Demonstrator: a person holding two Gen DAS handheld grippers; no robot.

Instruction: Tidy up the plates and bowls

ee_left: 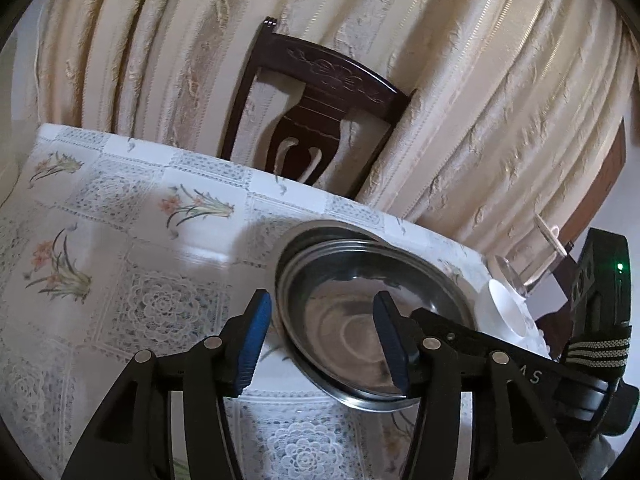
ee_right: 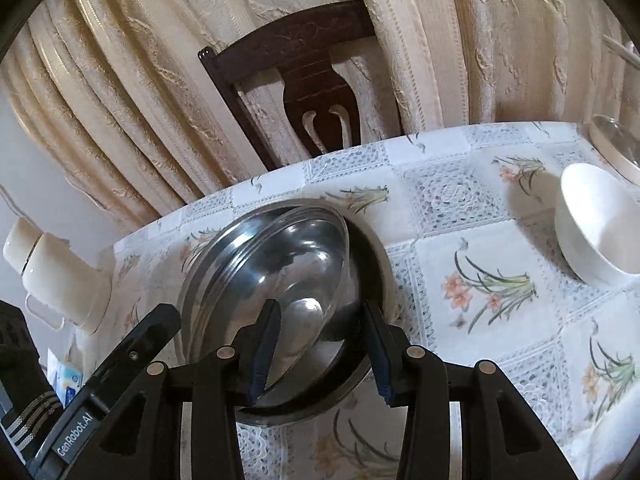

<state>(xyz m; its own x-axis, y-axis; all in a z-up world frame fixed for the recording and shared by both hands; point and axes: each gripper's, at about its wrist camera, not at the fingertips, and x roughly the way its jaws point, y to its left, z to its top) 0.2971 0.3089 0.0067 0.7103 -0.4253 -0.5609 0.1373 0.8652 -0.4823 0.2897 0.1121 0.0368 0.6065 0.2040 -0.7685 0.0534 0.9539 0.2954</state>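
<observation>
Two steel plates lie nested on the flowered tablecloth. The upper steel plate leans tilted in the lower steel plate. My left gripper is open, its blue pads straddling the plates' near left rim. My right gripper is open too, with the tilted plate's near rim between its fingers. Each gripper's black body shows at the edge of the other's view. A white bowl stands upright to the right of the plates.
A dark wooden chair stands behind the table against cream curtains. A white jug sits at the table's left edge. A glass bowl is at the far right. Bare cloth stretches left of the plates in the left wrist view.
</observation>
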